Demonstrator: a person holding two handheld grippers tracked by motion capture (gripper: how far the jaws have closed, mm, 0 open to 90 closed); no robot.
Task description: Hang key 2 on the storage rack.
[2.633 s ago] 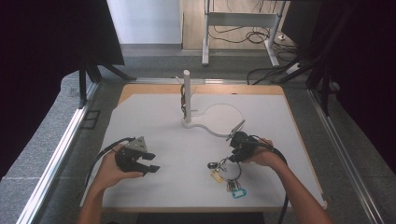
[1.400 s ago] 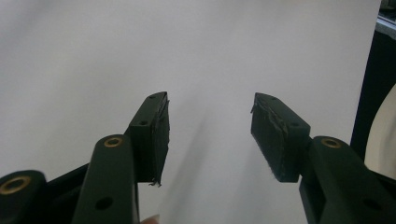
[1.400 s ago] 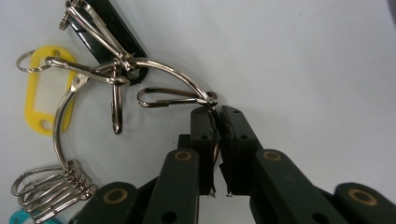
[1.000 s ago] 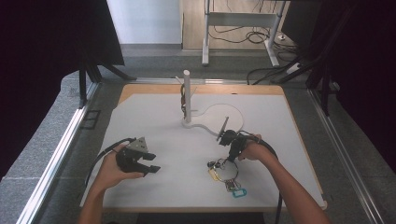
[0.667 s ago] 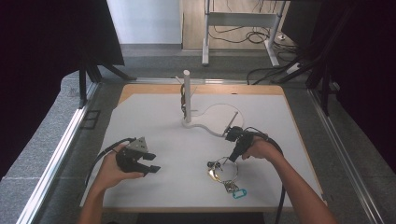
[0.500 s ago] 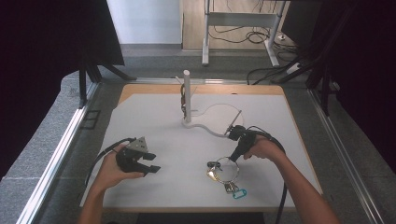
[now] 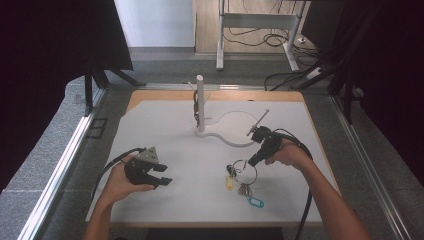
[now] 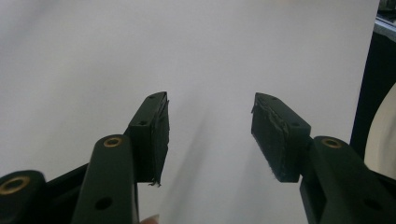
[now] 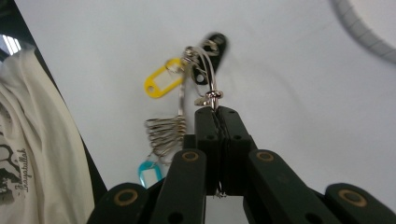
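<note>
A large key ring [image 7: 244, 172] [image 9: 208, 74] carries a yellow tag [image 9: 162, 84] [image 7: 229, 183], a blue tag [image 7: 255, 203] [image 9: 149, 171], a black fob [image 9: 212, 51] and several small metal rings [image 9: 164, 133]. My right gripper [image 7: 250, 162] [image 9: 217, 112] is shut on the ring's wire and holds the bunch just above the white mat. My left gripper [image 7: 162, 175] [image 8: 208, 133] rests at the mat's front left, open, with nothing between its pads. A white post [image 7: 200, 102] with side hooks stands at the back centre of the mat.
A white mat [image 7: 165, 127] covers the wooden table [image 7: 150, 97]. A pale cable [image 7: 235, 142] curls from the post's base toward the right hand. A person's white shirt [image 9: 32, 140] shows at the left of the right gripper view.
My right gripper has swung back and up from the front of the mat, its jaws turning to point down-left, lifting the key ring with it. The left gripper has stayed put.
</note>
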